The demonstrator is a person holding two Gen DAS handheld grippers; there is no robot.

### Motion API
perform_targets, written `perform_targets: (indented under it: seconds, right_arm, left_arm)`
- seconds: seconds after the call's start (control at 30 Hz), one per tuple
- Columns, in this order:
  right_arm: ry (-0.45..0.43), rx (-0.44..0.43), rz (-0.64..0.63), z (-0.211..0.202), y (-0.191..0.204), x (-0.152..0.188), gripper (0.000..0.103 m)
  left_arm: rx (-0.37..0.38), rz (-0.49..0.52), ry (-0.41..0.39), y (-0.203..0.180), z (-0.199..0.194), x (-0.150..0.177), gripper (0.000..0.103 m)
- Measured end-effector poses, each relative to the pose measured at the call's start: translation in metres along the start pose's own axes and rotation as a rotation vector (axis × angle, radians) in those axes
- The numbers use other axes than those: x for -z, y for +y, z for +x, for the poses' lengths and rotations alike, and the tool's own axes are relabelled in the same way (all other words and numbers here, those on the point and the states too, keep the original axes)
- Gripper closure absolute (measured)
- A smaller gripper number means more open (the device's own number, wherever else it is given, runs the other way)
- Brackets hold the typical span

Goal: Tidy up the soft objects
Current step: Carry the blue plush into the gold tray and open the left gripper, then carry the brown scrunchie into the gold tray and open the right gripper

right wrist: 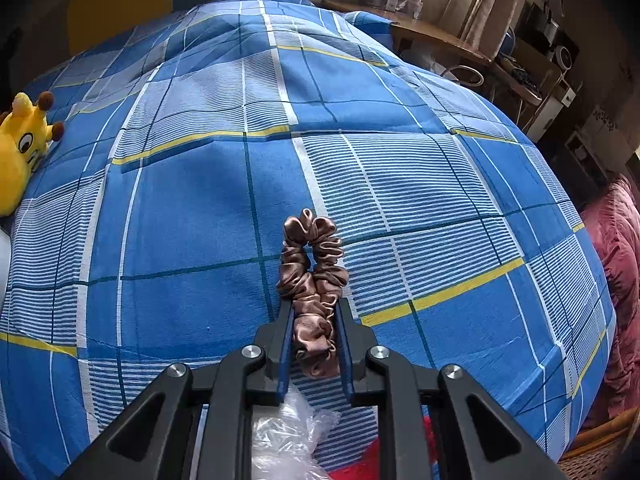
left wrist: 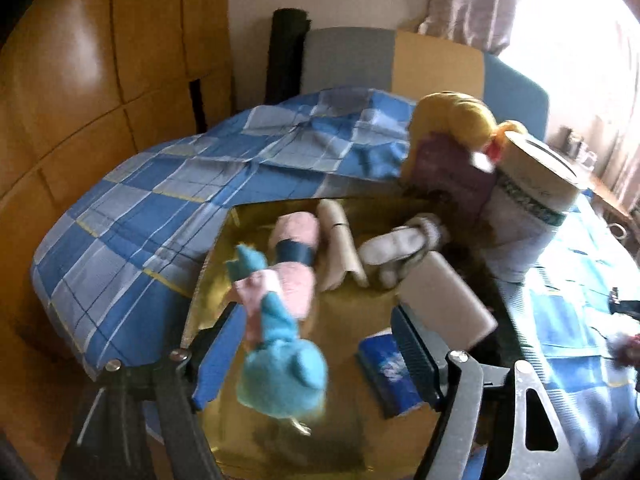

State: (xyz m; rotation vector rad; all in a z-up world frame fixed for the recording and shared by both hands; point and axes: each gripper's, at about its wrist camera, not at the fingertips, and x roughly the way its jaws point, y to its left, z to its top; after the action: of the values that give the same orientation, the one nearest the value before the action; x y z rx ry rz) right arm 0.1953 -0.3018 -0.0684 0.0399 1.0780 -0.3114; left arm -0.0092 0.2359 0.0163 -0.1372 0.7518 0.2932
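A shiny gold tray (left wrist: 344,316) lies on the blue plaid bedding (left wrist: 160,200). In it lies a pink plush doll with a blue hat (left wrist: 280,320), blurred, stretched out between the fingers of my left gripper (left wrist: 314,336). That gripper is open and its pads stand clear of the doll on both sides. Further back in the tray are a beige roll (left wrist: 340,240), a grey-white plush (left wrist: 396,248), a white block (left wrist: 444,300) and a blue packet (left wrist: 388,368). My right gripper (right wrist: 314,314) is shut on a brown satin scrunchie (right wrist: 312,264), just above the bedding (right wrist: 200,200).
A yellow plush (left wrist: 456,120), a purple box (left wrist: 448,176) and a white drum with a green band (left wrist: 528,204) crowd the tray's far right. A yellow giraffe toy (right wrist: 20,148) lies at the bed's left. Clear plastic wrap (right wrist: 288,432) sits under my right gripper. A desk (right wrist: 440,36) stands beyond the bed.
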Motion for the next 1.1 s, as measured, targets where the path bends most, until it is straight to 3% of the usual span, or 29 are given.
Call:
perform_targets:
  seconds: [0.27, 0.47, 0.6, 0.73, 0.87, 1.1]
  right_arm:
    - [-0.037, -0.071, -0.062, -0.009, 0.017, -0.001, 0.085]
    - [-0.089, -0.285, -0.179, -0.031, 0.049, 0.004, 0.085]
    - [-0.054, -0.361, -0.312, -0.033, 0.081, 0.017, 0.085]
    - [-0.020, -0.329, -0.409, -0.028, 0.101, 0.031, 0.085]
    - [-0.015, -0.322, -0.393, -0.027, 0.101, 0.031, 0.086]
    - [-0.043, -0.161, -0.417, -0.034, 0.122, 0.041, 0.086]
  left_arm:
    - [0.051, 0.048, -0.006, -0.025, -0.012, 0.004, 0.024]
    - [0.068, 0.078, 0.010, -0.039, -0.011, 0.009, 0.024]
    - [0.081, 0.094, 0.015, -0.047, -0.011, 0.011, 0.024]
    - [0.108, 0.102, 0.024, -0.053, -0.010, 0.015, 0.024]
    - [0.141, 0.115, 0.024, -0.060, -0.009, 0.018, 0.024]
    - [0.166, 0.107, 0.036, -0.059, -0.003, 0.021, 0.024]
